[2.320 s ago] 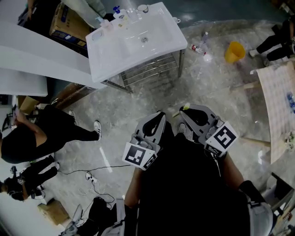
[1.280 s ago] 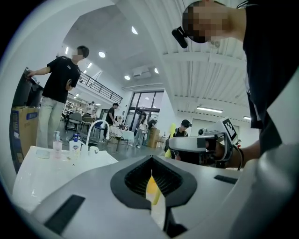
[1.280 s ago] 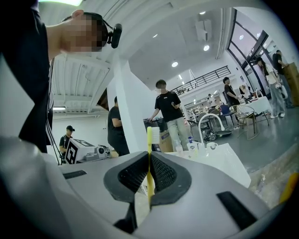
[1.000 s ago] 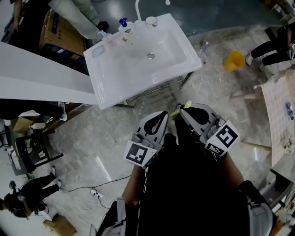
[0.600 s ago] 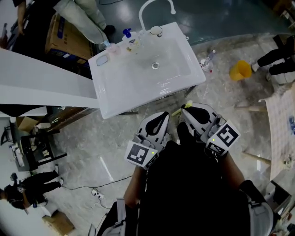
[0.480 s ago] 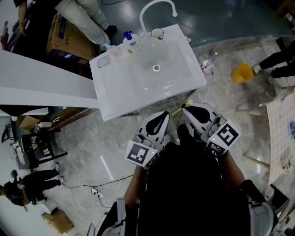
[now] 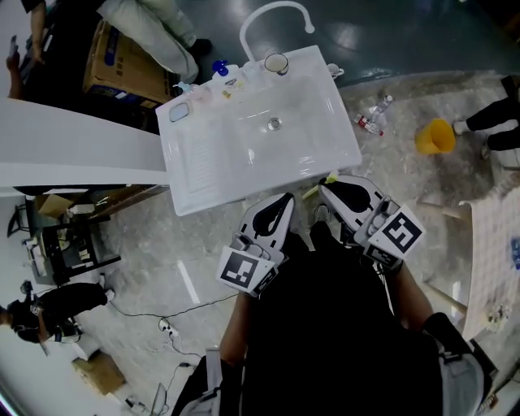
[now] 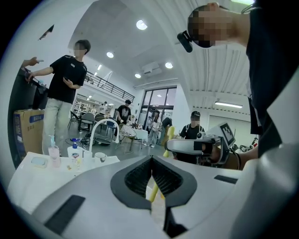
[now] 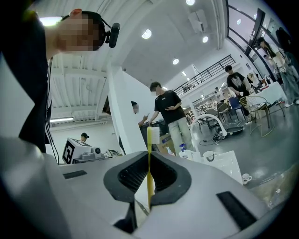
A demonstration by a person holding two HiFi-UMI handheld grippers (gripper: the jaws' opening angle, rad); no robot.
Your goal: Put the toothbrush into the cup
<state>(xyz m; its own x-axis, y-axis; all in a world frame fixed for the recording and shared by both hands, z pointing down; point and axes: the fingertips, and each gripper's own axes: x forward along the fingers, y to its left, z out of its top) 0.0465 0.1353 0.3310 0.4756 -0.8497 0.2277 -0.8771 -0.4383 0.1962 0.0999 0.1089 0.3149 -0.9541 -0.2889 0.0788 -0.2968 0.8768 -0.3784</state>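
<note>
Washbasin (image 7: 244, 180) front edge lies just ahead of both claws, with open floor (image 7: 187, 244) around. Right claw (image 9: 148, 173) clenches the yellow toothbrush (image 9: 149, 154) upright, bristles up. Left claw (image 8: 152, 173) is clenched and empty.

A white rectangular ceramic washbasin (image 7: 211, 154) is standing on a glossy grey marbled floor (image 7: 162, 244), with a curved white faucet (image 7: 272, 12) arching over its far rim. A blue-capped white pump bottle (image 7: 219, 68) is sitting beside the faucet. A brown cardboard box (image 7: 122, 69) is resting behind the basin. A yellow plastic bucket (image 7: 435, 136) and a clear plastic bottle (image 7: 370, 123) are lying on the floor to the right.
</note>
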